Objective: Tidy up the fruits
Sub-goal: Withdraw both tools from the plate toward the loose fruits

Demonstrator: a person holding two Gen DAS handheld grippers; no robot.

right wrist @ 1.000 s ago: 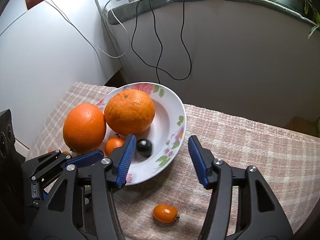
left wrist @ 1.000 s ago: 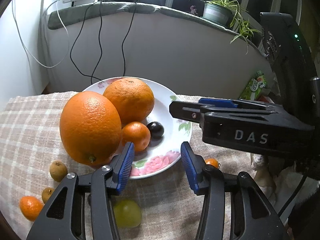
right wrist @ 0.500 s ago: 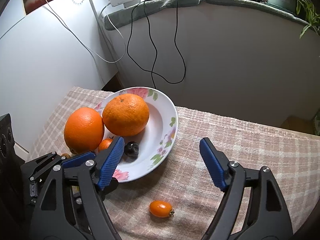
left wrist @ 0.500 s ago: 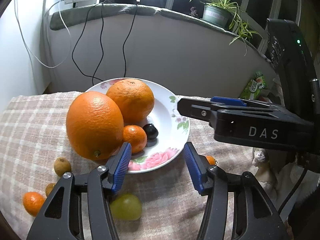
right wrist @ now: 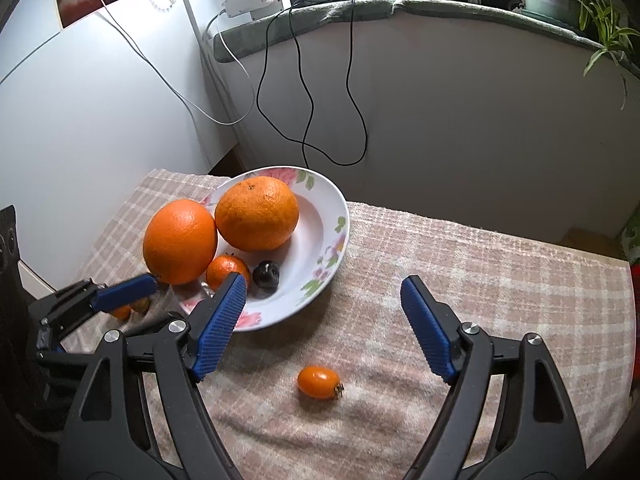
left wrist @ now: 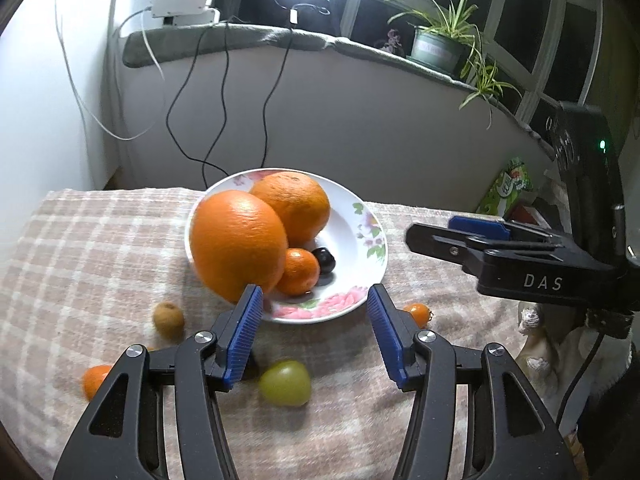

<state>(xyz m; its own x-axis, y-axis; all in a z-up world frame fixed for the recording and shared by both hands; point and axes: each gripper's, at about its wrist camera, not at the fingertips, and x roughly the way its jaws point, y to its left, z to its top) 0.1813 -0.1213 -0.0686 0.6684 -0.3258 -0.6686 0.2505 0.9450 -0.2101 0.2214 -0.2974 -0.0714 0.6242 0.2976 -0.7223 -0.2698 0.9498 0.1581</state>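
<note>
A white floral plate [left wrist: 360, 240] [right wrist: 320, 216] holds two big oranges [left wrist: 236, 244] [left wrist: 294, 206], a small tangerine [left wrist: 300, 270] and a dark fruit [left wrist: 325, 259]. On the cloth lie a green fruit [left wrist: 285, 383], a brown kiwi-like fruit [left wrist: 168, 319], a small tangerine [left wrist: 94, 378] and an orange cherry tomato [right wrist: 319, 382] [left wrist: 418, 313]. My left gripper [left wrist: 314, 334] is open and empty, just short of the plate's near rim. My right gripper [right wrist: 322, 328] is open wide and empty, above the tomato.
The table has a checked beige cloth [right wrist: 480, 280]. A curved white wall [right wrist: 440, 100] with hanging black cables [right wrist: 304, 92] stands behind it. A potted plant [left wrist: 438, 46] sits on the ledge. A green packet [left wrist: 508, 190] is at the far right.
Both grippers have drawn back and risen from the plate. The right jaws have opened wider. The left jaws have opened a little. The fruits have not moved.
</note>
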